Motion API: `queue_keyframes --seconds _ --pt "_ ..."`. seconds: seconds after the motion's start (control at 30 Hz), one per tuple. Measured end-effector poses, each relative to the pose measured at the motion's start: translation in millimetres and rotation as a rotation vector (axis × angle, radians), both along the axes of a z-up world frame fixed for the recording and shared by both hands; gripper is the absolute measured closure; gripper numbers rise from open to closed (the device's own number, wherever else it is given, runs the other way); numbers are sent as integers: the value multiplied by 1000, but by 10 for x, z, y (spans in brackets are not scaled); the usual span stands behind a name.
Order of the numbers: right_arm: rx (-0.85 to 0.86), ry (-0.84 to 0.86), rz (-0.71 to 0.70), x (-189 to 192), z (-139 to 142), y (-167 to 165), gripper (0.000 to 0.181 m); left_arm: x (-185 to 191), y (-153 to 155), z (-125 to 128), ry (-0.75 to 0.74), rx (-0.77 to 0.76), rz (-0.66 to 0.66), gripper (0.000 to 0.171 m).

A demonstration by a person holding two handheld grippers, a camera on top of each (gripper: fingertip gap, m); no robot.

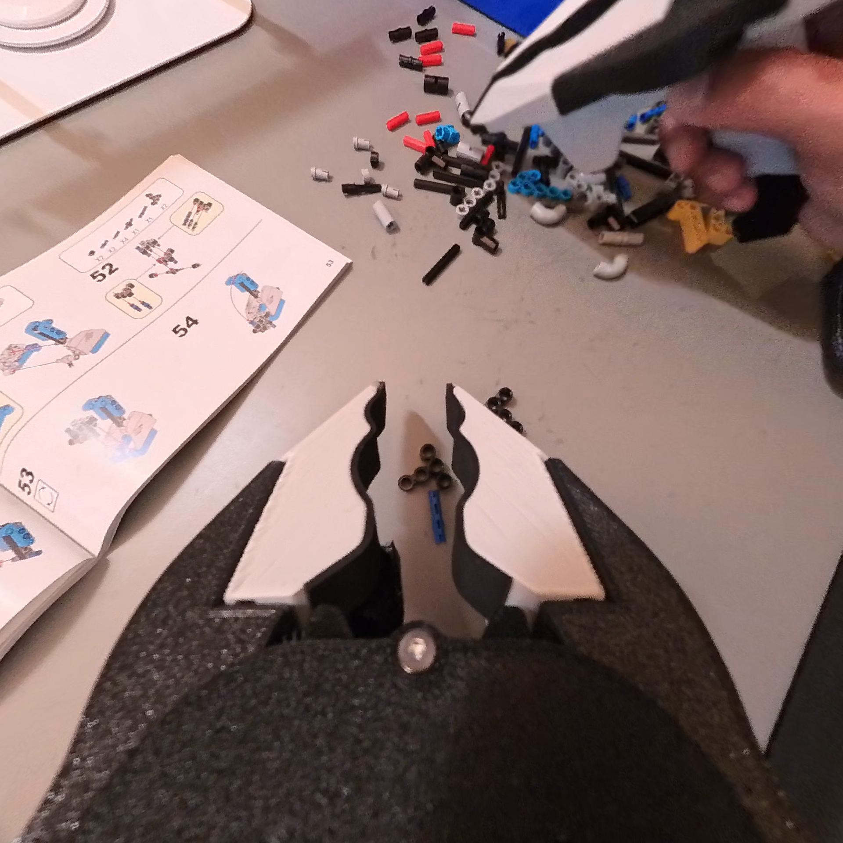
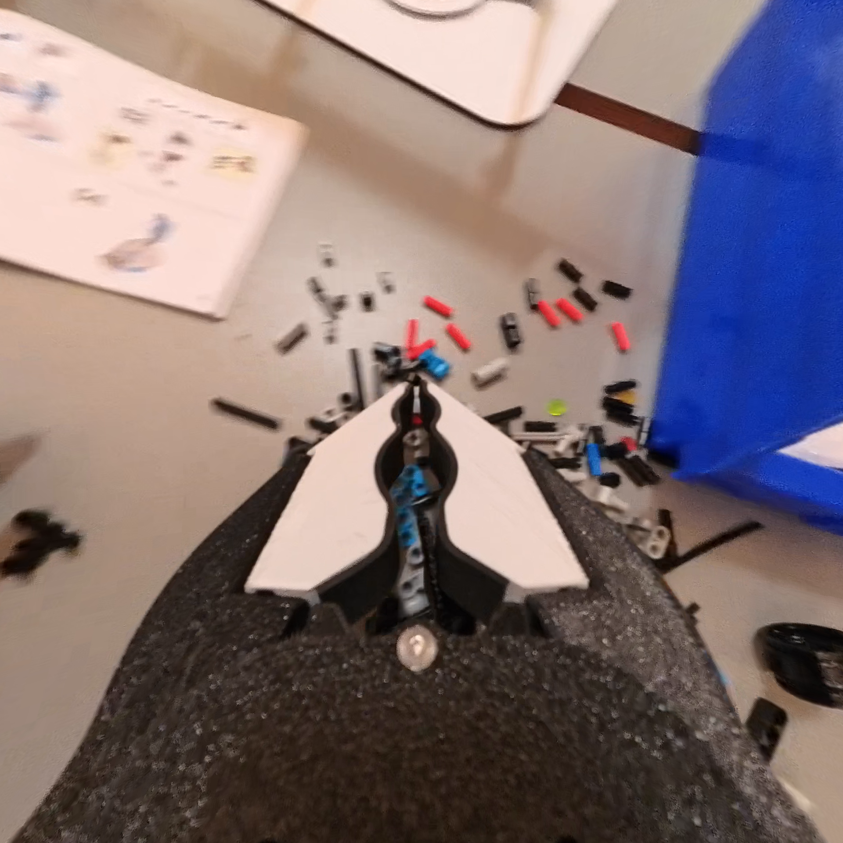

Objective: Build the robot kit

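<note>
Between my left gripper's (image 1: 415, 387) parted fingers: black ring connectors (image 1: 426, 474) and a small blue pin (image 1: 438, 517) on the grey table (image 1: 593, 387). Instruction booklet (image 1: 150, 337) left. My right gripper (image 2: 415, 387) is pinched nearly together, tips over the scattered brick pile (image 2: 456, 346); whether it grips anything, I cannot tell.
</note>
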State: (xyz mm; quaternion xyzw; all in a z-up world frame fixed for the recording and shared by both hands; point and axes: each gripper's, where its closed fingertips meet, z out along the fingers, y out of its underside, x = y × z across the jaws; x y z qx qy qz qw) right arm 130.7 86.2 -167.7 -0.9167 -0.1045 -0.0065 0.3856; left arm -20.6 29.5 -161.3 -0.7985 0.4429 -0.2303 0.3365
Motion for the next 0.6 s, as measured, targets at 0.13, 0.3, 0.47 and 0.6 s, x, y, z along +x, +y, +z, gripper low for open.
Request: queue_keyframes --seconds 0.13,0.3,0.47,0.6 --pt "-37 94 -68 154 -74 174 179 -8 9 -1 4 6 2 146" --pt "-66 99 -70 195 -155 246 176 -6 0 -27 0 -16 0 146" --pt "-67 103 -92 273 -133 129 159 -2 -12 -40 5 -18 -4 146" --pt "-18 99 -163 524 -8 -10 152 2 -22 -41 -2 -28 -8 146"
